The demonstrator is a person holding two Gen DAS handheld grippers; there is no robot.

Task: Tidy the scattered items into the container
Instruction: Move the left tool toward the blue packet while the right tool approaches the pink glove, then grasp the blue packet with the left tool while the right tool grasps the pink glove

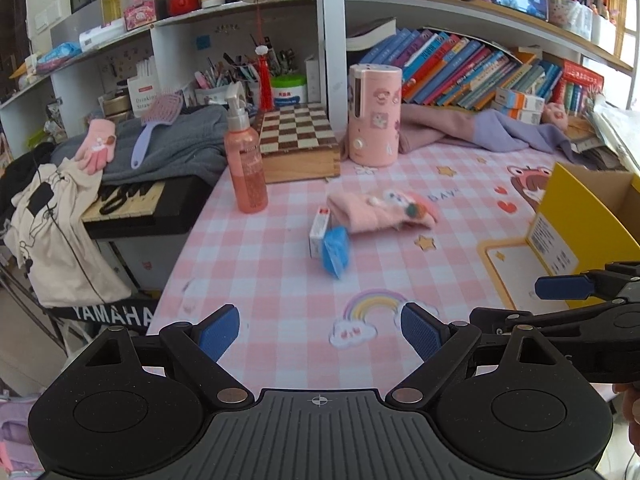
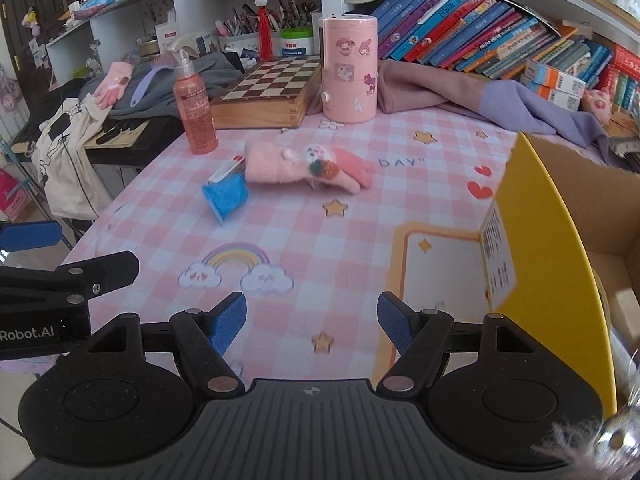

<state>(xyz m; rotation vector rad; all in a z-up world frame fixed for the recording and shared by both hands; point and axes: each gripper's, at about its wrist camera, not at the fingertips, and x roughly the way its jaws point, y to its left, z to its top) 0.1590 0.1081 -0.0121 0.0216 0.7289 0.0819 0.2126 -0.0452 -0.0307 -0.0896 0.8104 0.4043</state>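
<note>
Glove (image 1: 380,210), small box (image 1: 319,232) and blue cup (image 1: 335,252) lie together mid-table, not yet picked up.

Left view: the left gripper (image 1: 320,332) is wide and empty; the three things sit straight ahead, well apart, the glove lying sideways across its path. Right view: the right gripper (image 2: 312,322) is half open and empty; the pile lies ahead and leftward, and the yellow box (image 2: 556,248) stands just beside its right finger.

Left gripper (image 1: 320,330) jaws apart over pink checked tablecloth (image 1: 280,272), pink glove (image 1: 380,210) touching blue packet (image 1: 335,250), yellow box (image 1: 580,216) at right
</note>
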